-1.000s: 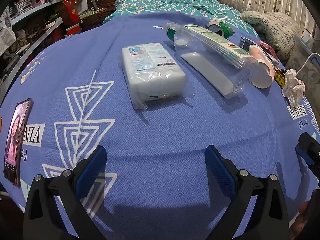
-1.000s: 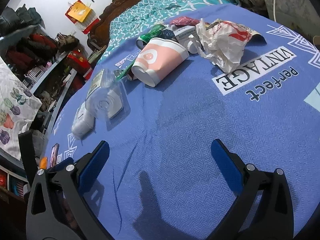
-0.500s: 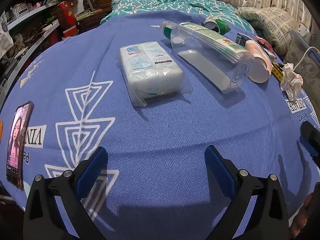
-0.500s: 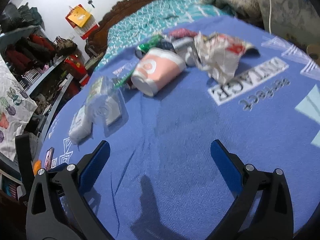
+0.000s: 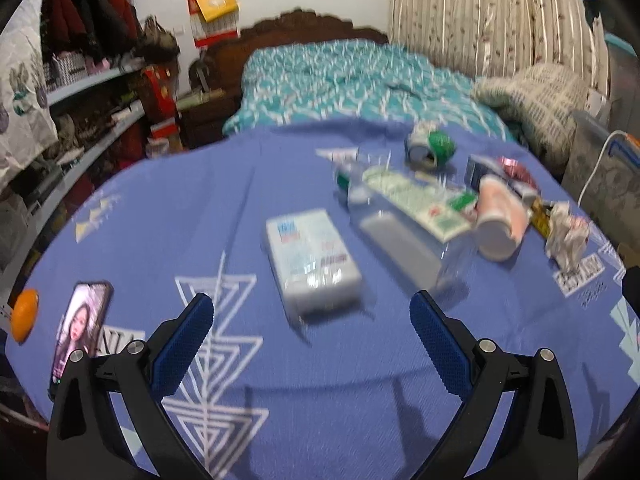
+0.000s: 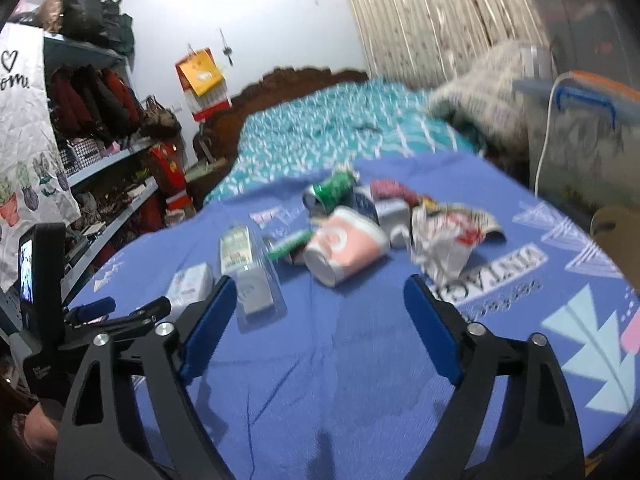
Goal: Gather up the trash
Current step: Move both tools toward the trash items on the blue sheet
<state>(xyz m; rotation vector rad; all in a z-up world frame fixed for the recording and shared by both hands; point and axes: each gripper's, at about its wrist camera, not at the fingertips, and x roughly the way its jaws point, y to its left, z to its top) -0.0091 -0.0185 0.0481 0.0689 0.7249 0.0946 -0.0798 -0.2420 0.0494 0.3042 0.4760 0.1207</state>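
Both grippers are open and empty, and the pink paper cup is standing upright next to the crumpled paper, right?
Not quite: the pink paper cup lies on its side, as the right wrist view shows. It is beside the crumpled paper, and the left gripper and right gripper are open and empty.

Left gripper (image 5: 311, 312) and right gripper (image 6: 320, 294) both hover with jaws spread wide, holding nothing.

Woven, matt blue cloth with white printed triangles (image 5: 304, 392) across the whole surface. Textured blue rubbery-looking pads on matt black plastic fingers (image 5: 182, 346), with bright metal screw heads. Glossy clear plastic wrap around the white tissue pack (image 5: 311, 258). Transparent, shiny plastic bottle (image 5: 404, 226). Smooth pink paper cup (image 6: 345, 245), possibly coated. Crumpled white paper wrapper (image 6: 444, 246). Shiny green metal can (image 6: 330, 192). Carved dark wooden headboard (image 5: 296, 34), polished.
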